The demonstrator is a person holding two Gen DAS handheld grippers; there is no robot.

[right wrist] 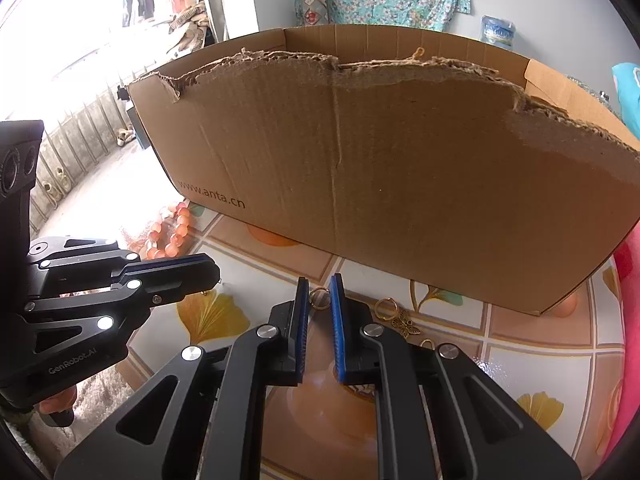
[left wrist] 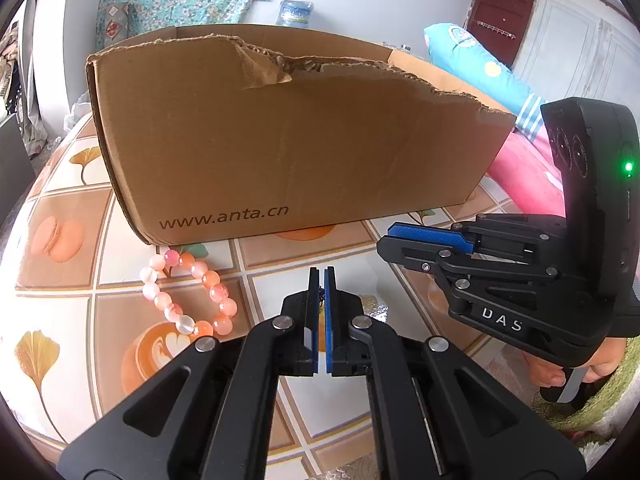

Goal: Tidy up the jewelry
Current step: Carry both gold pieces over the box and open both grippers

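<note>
Both jaws work the table: my left gripper point(left wrist: 319, 280) pinches something small and dark, my right gripper point(right wrist: 320, 294) brackets a gold ring point(right wrist: 319, 297) to lift it into the cardboard box point(right wrist: 400, 160).

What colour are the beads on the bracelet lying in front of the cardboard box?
Pink, peach-orange and milky white round-bead bracelet; clearest in the left wrist view.

One torn cardboard box point(right wrist: 400, 168) was counted, one pink bead bracelet point(left wrist: 188, 292), two gold rings point(right wrist: 319, 298), one butterfly charm point(right wrist: 406, 325), two hand-held grippers point(left wrist: 319, 280).
</note>
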